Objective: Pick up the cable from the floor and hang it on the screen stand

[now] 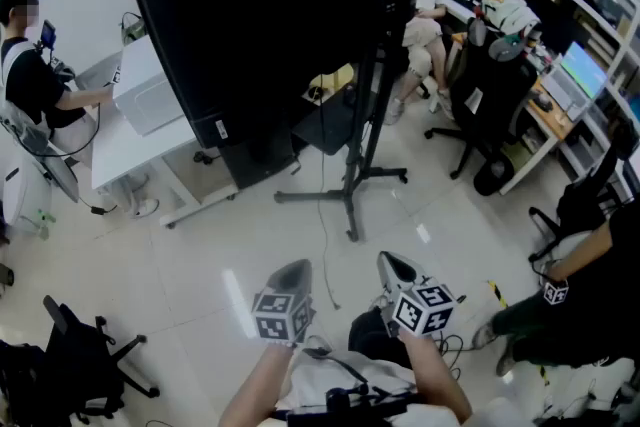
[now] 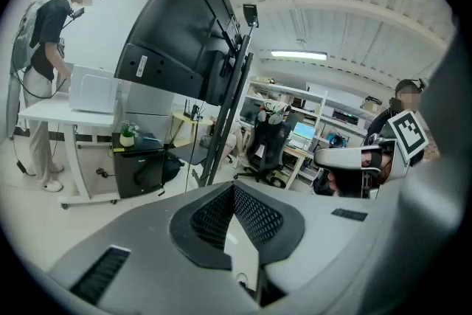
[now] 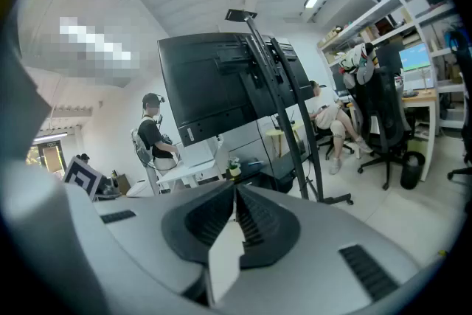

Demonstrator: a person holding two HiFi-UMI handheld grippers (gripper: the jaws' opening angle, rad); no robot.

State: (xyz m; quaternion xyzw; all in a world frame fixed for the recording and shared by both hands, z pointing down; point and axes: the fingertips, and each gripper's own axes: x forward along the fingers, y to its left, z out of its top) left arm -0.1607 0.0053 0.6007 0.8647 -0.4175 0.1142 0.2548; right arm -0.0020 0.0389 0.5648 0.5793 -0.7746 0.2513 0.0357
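A large black screen [image 1: 260, 15] stands on a black screen stand [image 1: 365, 130] with floor legs, in the middle of the room. A thin dark cable [image 1: 323, 225] runs down from the stand and across the pale floor toward me. My left gripper [image 1: 290, 280] and right gripper [image 1: 395, 267] hover side by side above the floor, short of the stand. The left gripper [image 2: 234, 188] is shut with nothing between its jaws. The right gripper [image 3: 236, 189] has its tips together and I see nothing in them. Both point toward the stand [image 2: 232, 99] [image 3: 284, 122].
A white table [image 1: 130, 145] with a white box stands left of the screen, with a person [image 1: 35, 80] at it. Black office chairs [image 1: 485, 100] and desks with shelves line the right. Another person [image 1: 570, 300] crouches at the lower right. A black chair [image 1: 80, 355] sits at the lower left.
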